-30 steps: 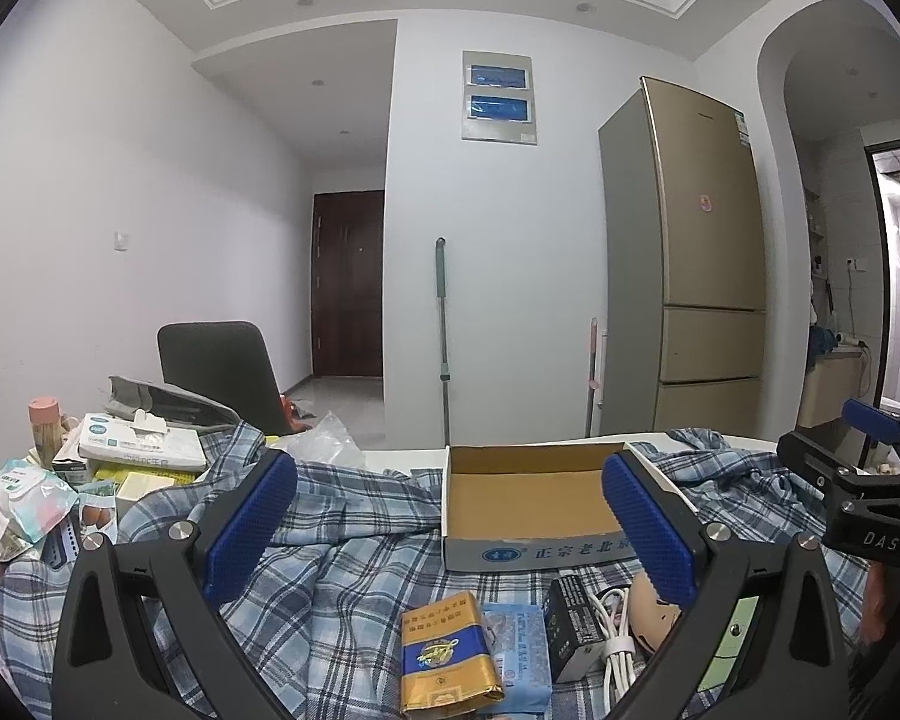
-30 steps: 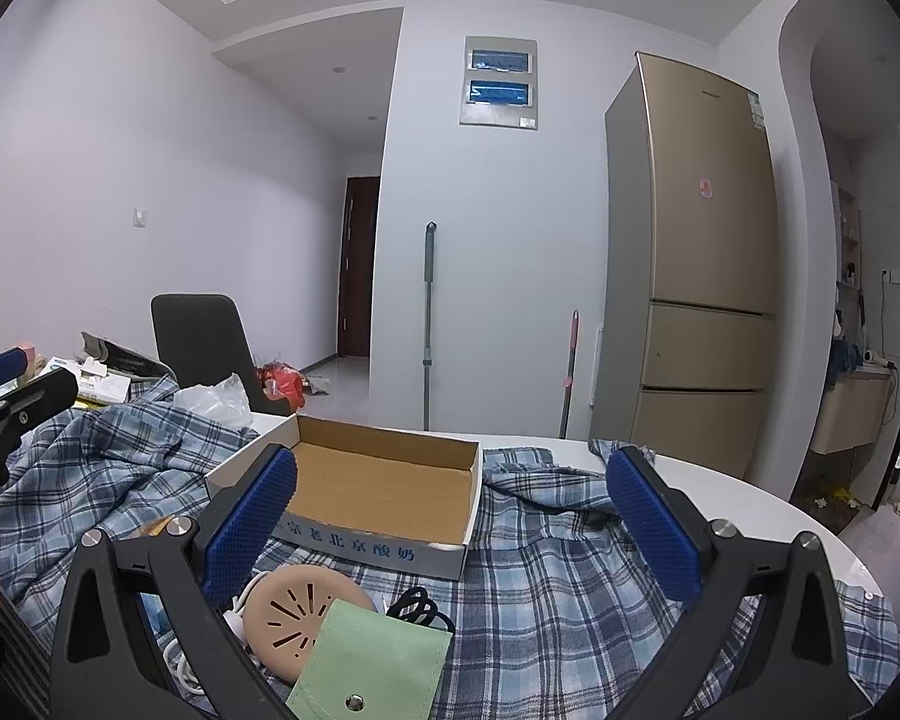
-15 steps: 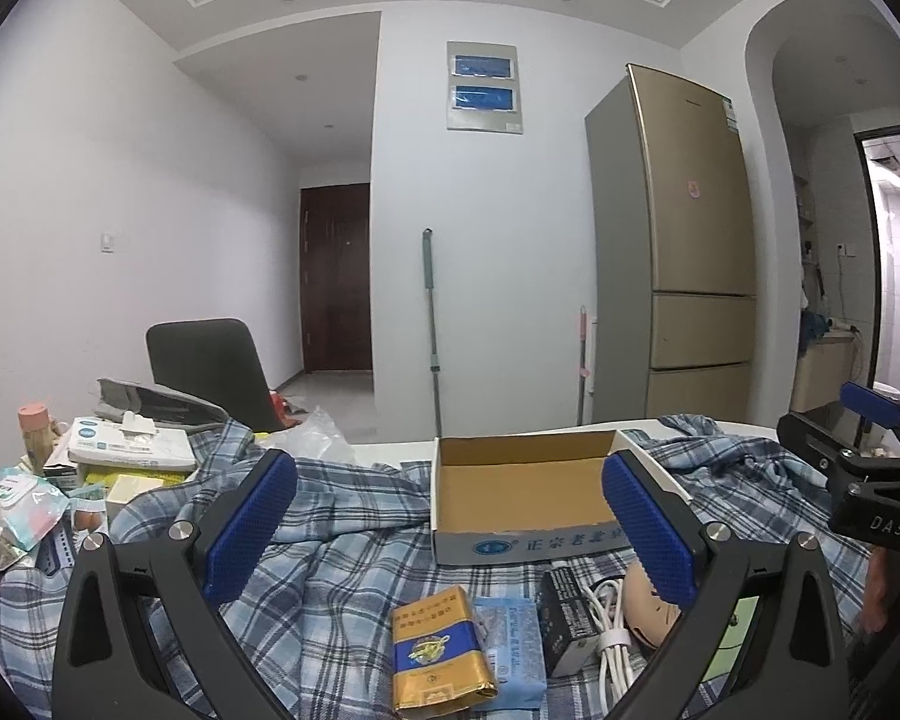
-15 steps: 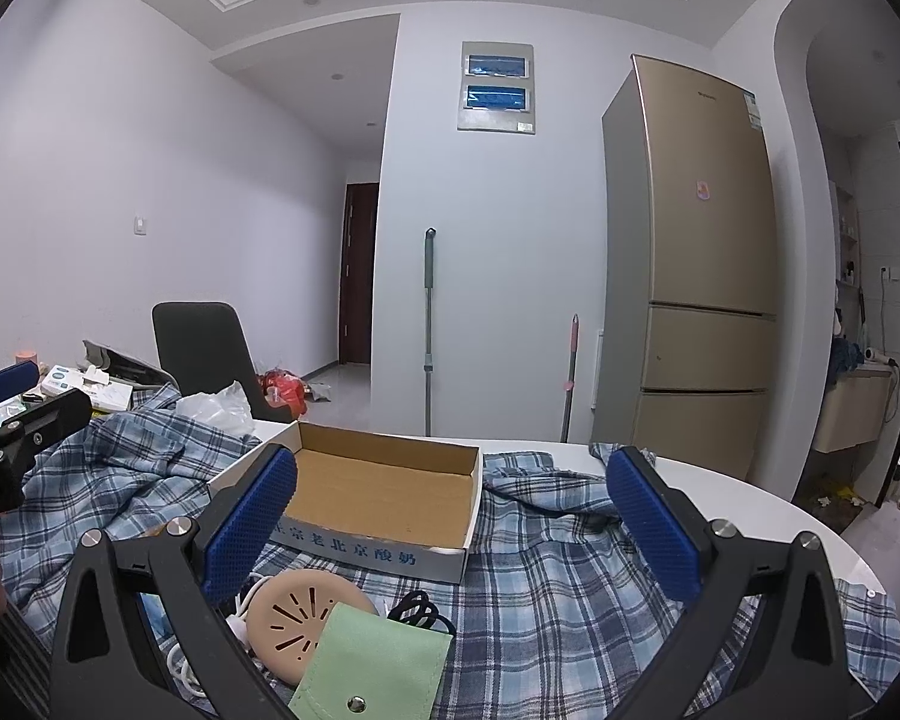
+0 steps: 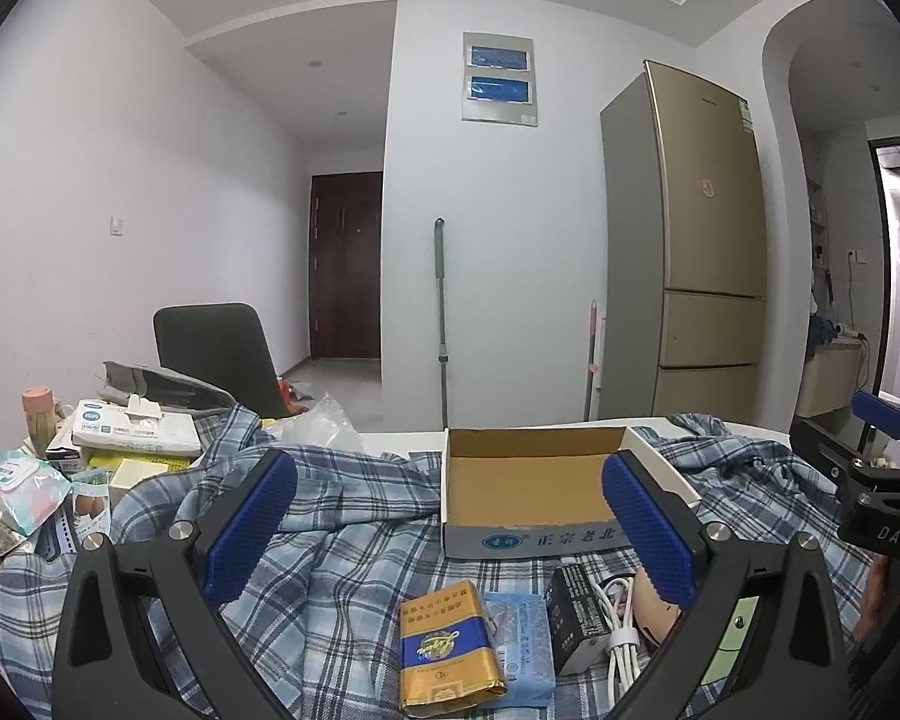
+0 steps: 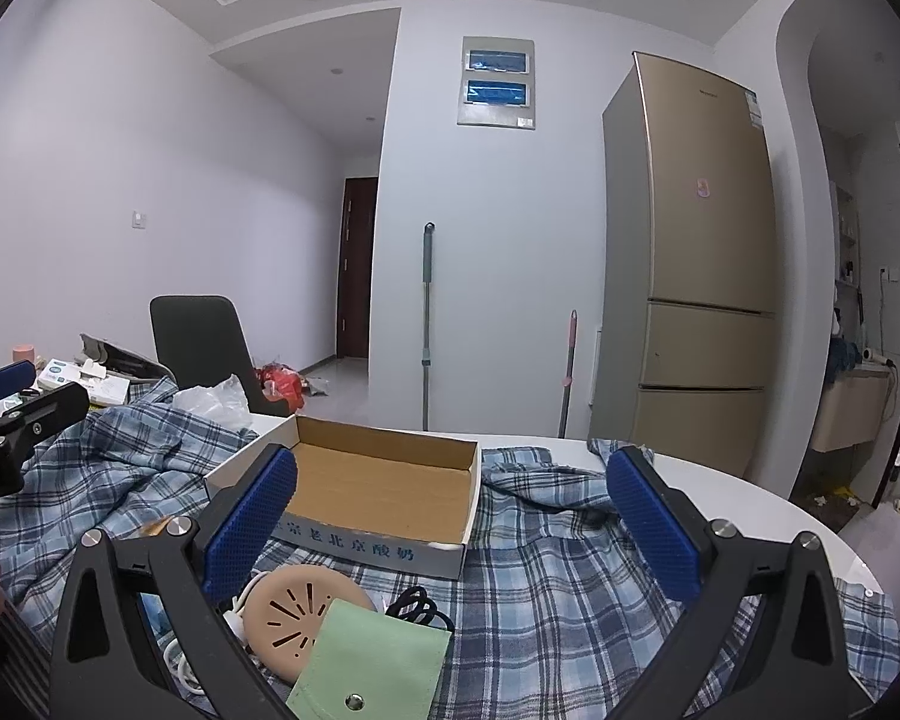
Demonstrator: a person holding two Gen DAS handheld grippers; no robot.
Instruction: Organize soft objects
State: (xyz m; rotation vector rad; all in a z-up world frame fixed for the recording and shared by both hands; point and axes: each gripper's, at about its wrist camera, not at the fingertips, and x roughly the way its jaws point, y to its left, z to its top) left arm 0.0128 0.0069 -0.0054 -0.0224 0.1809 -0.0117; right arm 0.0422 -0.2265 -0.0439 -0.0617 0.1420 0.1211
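A blue plaid shirt [image 5: 354,546] lies spread and rumpled over the table; it also shows in the right wrist view [image 6: 546,594]. An empty open cardboard box [image 5: 531,489] sits on it, also seen in the right wrist view [image 6: 378,495]. My left gripper [image 5: 450,531] is open and empty, held above the shirt before the box. My right gripper [image 6: 453,531] is open and empty, over the shirt near a green snap pouch [image 6: 369,663] and a round peach disc [image 6: 297,609].
A gold packet [image 5: 447,642], a light blue pack [image 5: 522,648], a black charger [image 5: 576,618] and a white cable [image 5: 618,630] lie on the shirt. Tissue packs and clutter [image 5: 132,429] stand at the left. A dark chair [image 5: 213,354] is behind the table.
Both views have shifted only slightly, with the scene sitting a little lower in frame. Both grippers stay open and empty, and nothing on the table has moved.
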